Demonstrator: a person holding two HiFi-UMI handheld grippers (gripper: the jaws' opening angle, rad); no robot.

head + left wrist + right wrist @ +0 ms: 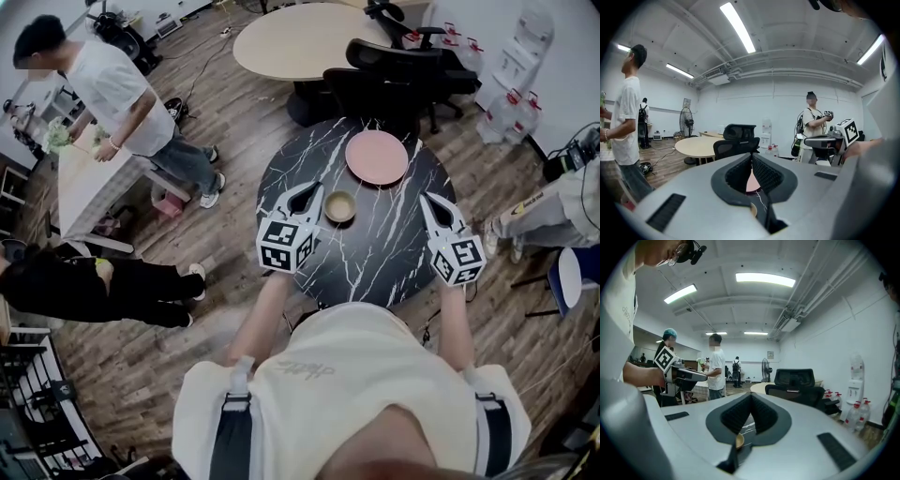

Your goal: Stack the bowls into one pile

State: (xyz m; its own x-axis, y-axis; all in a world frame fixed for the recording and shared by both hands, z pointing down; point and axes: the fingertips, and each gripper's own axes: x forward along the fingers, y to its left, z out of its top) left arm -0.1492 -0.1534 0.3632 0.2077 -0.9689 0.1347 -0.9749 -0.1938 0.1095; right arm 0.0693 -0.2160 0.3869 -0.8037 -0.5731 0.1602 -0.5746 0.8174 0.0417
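A wide pink bowl (376, 157) sits at the far side of the round black marble table (375, 262). A small tan bowl (339, 206) stands nearer, between my two grippers. My left gripper (312, 190) hovers just left of the tan bowl, shut and empty. My right gripper (427, 198) is off to the bowl's right, also shut with nothing in it. In the left gripper view the closed gripper (751, 157) frames a slice of the pink bowl (751, 183) and the tan bowl's rim (753, 210). The right gripper view shows the tan bowl (739, 441) below its closed gripper (751, 396).
Black office chairs (394, 70) stand just beyond the marble table, in front of a beige round table (300, 37). A person in a white shirt (122, 94) stands at left and another sits at right (562, 206). Water bottles (511, 112) line the far right.
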